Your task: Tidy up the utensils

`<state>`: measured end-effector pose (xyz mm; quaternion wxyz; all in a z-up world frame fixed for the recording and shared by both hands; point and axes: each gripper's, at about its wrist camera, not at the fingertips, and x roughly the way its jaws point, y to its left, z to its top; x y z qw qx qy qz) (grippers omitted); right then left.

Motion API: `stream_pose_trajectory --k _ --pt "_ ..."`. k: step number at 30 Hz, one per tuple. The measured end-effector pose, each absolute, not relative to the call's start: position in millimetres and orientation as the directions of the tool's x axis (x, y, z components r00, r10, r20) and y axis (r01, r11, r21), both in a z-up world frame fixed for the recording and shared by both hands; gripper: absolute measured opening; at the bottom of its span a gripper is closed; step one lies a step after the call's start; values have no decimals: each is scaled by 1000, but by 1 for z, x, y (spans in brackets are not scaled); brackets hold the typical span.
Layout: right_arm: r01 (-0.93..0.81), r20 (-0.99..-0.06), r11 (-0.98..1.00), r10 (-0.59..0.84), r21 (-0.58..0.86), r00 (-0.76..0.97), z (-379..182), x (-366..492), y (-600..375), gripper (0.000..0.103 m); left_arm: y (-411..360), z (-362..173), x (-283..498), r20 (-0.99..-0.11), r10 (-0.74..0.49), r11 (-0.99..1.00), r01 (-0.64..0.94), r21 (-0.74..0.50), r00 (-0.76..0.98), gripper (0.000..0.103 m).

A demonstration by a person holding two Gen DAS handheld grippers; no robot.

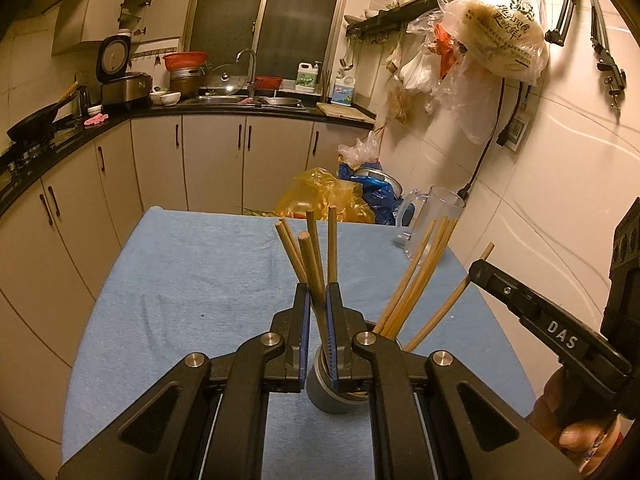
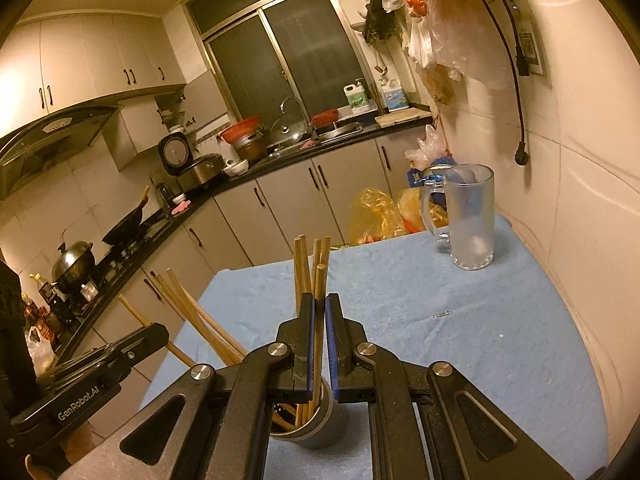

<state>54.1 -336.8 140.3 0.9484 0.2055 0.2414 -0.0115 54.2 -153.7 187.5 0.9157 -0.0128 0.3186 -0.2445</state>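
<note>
A grey metal cup (image 1: 332, 394) stands on the blue tablecloth (image 1: 200, 280) and holds two bundles of wooden chopsticks. My left gripper (image 1: 318, 296) is shut on one bundle of chopsticks (image 1: 310, 252), which fans out above its fingers. My right gripper (image 2: 319, 308) is shut on the other bundle of chopsticks (image 2: 312, 268), whose lower ends sit in the cup (image 2: 316, 428). In the left wrist view that bundle (image 1: 420, 276) leans right, beside the right gripper's arm (image 1: 532, 312). In the right wrist view the left gripper's bundle (image 2: 192, 316) leans left.
A frosted glass mug (image 2: 470, 216) stands at the table's far right corner, near the tiled wall; it also shows in the left wrist view (image 1: 430, 220). Plastic bags (image 1: 328, 196) lie on the floor beyond the table. Kitchen cabinets and counter (image 1: 160, 152) run along the left and back.
</note>
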Motion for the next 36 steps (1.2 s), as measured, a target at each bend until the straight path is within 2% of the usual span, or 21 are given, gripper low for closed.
stream_pose_trajectory --k 7,9,10,11,12,13,14,15,17,19,22,25,30,36 --pt "111 -435 909 83 401 896 152 39 -337 7 -151 188 55 -581 -450 882 437 -175 678 7" --pt "118 -422 911 66 395 904 159 30 -337 11 -147 191 48 -572 -437 890 427 -160 694 9" --pt "129 -417 914 47 385 908 162 23 -337 15 -142 194 41 -560 -430 894 422 -153 708 19" --pt "140 -409 917 27 373 912 165 15 -337 24 -136 196 33 -547 -423 898 416 -145 722 39" --pt "154 -400 923 0 353 916 167 6 -336 35 -131 198 25 -535 -413 903 408 -134 737 50" --pt "174 -395 929 -34 326 918 169 -5 -333 42 -123 199 14 -515 -393 913 392 -116 762 66" --pt "186 -394 933 -52 309 918 170 -12 -331 57 -117 198 5 -502 -376 920 379 -102 779 69" --pt "203 -394 938 -81 280 916 168 -23 -326 67 -112 196 -3 -497 -360 926 367 -88 790 70" --pt "221 -400 949 -117 224 909 163 -38 -316 77 -102 189 -16 -510 -339 932 355 -69 791 73" --pt "237 -419 957 -149 165 895 152 -51 -305 83 -95 176 -30 -535 -308 941 334 -50 787 75" --pt "264 -456 956 -179 130 872 132 -68 -293 85 -87 151 -50 -579 -245 953 304 5 778 75" --pt "288 -491 951 -199 111 848 111 -82 -286 87 -73 127 -66 -625 -197 961 276 31 756 83" --pt "322 -531 944 -237 73 813 82 -106 -272 88 -52 106 -88 -639 -141 975 218 43 756 84" --pt "333 -516 942 -267 37 814 73 -123 -263 92 -43 90 -102 -659 -125 975 214 56 742 84"
